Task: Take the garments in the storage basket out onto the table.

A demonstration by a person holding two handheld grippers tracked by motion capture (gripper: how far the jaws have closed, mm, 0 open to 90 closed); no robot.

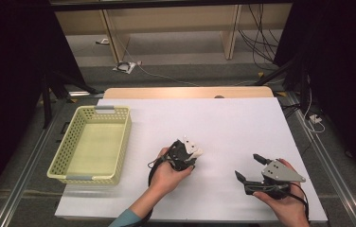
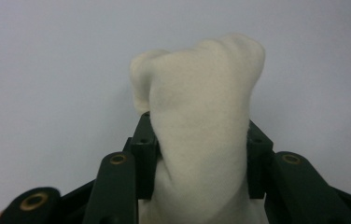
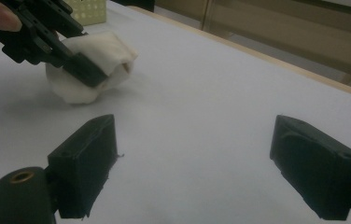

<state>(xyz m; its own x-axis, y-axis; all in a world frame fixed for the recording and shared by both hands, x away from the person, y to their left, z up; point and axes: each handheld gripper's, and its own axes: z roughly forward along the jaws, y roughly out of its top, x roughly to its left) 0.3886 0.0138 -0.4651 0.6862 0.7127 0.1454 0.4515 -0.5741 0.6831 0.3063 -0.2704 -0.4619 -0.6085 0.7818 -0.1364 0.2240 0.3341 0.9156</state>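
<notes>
A bundled cream-white cloth point(image 1: 196, 152) lies on the white table sheet point(image 1: 223, 123) near the middle. My left gripper point(image 1: 189, 152) is shut on it; in the left gripper view the cloth point(image 2: 201, 135) bulges up between the two black jaws, which press its sides. The right gripper view shows the same cloth point(image 3: 94, 70) far left, clamped in the left gripper point(image 3: 78, 65). My right gripper point(image 1: 248, 169) rests low over the sheet at the front right, its jaws wide open with nothing between its fingertips point(image 3: 89, 158).
A pale yellow-green perforated basket point(image 1: 119, 142) stands on the left part of the table with nothing in it. The sheet's front edge runs just below both hands. Beyond the table's far wooden edge lie floor, cables and furniture legs.
</notes>
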